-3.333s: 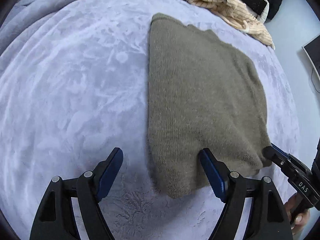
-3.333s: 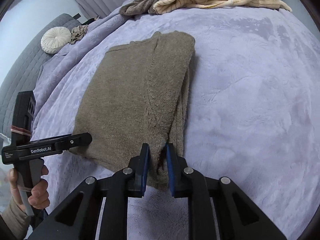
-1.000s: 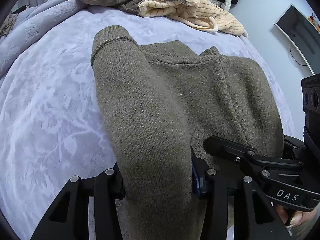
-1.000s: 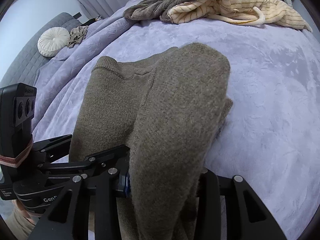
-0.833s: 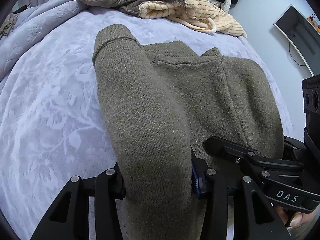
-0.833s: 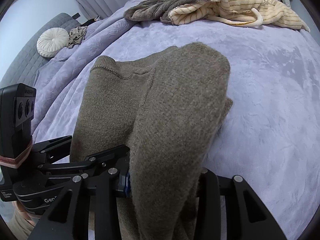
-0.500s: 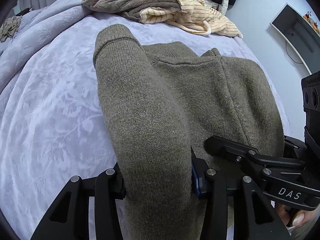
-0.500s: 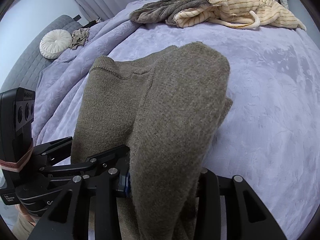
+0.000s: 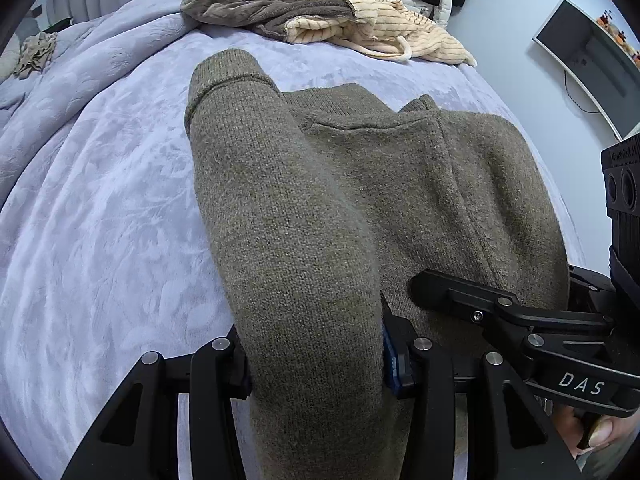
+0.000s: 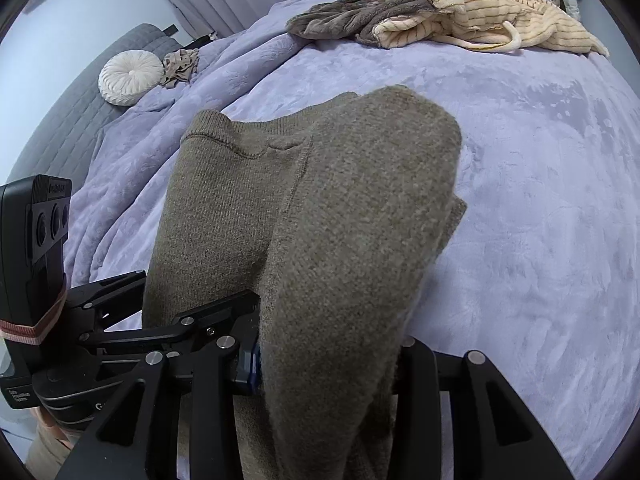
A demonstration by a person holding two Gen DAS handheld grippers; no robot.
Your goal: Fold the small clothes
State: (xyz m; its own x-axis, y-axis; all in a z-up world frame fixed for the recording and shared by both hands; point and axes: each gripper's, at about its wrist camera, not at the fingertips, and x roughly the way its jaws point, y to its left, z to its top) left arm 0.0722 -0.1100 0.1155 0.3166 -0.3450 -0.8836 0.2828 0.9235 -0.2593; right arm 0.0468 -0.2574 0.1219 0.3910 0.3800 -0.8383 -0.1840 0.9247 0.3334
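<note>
1. Sweater point(image 9: 400, 184), olive knit: its near end is bunched thick between the jaws of both your grippers, and the rest trails away from the jaws onto the lilac bedspread point(image 9: 100, 200).
2. Left gripper point(image 9: 316, 360): jaws clamped on a fat roll of the knit; the cuffed end of that roll stands beyond the jaws.
3. Right gripper point(image 10: 328, 356): jaws likewise clamped on a thick fold, just beside the left one, with knit filling the whole gap.
4. Step in hand, by my reading: carrying the gripped end over toward the far edge to halve the garment.
5. Handling: keep both grips level with each other and evenly apart, so that the fold line runs straight across.
6. Landing: aim the gripped edge at the ribbed neckline ahead of the jaws, and lower it before you let go.
7. Clearance: striped cream garment point(image 10: 500, 16) and brown garment point(image 10: 360, 16) lie well beyond the jaws; stop short of them.
</note>
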